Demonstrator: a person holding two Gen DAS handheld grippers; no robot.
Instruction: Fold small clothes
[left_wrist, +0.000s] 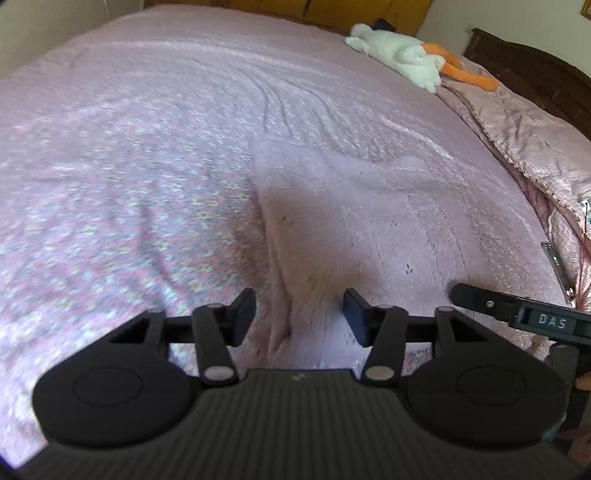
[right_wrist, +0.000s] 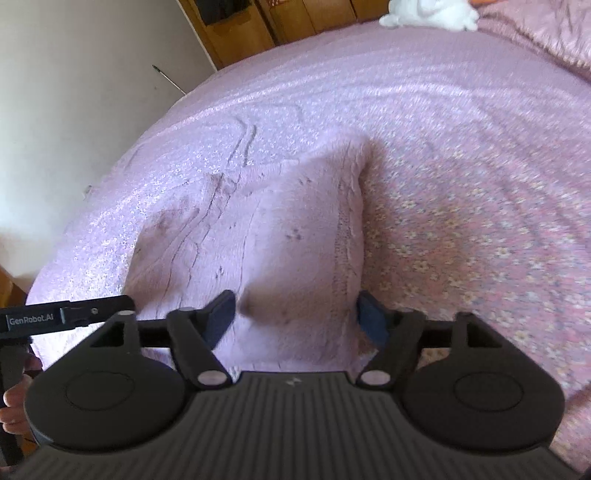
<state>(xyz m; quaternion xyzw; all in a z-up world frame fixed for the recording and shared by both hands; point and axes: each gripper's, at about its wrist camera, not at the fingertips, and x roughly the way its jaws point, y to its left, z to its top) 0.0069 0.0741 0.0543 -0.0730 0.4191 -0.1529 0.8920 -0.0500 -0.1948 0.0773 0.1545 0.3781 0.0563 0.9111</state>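
Pink fleece, one small garment (left_wrist: 351, 221), lies spread flat on the flowered pink bedspread (left_wrist: 129, 166), near the bed's close edge, with a raised fold running along its left border in the left wrist view. There are two grippers. The left gripper (left_wrist: 299, 314) hangs low over the near left part of the garment with its two fingers spread wide, nothing between them; the garment's folded edge passes through the gap below. The right gripper (right_wrist: 297, 314) is likewise wide apart, its two dark blue pads (right_wrist: 373, 317) straddling the near end of the same garment (right_wrist: 266, 229), and it grips nothing that shows. Each camera catches one side piece of the other gripper at the frame's edge. One white plush toy (left_wrist: 399, 55) with orange legs lies at the far side of the bed, well apart from the garment, beside a rumpled pink satin cover (left_wrist: 535, 147). Wooden cupboards (right_wrist: 280, 18) stand beyond the bed.
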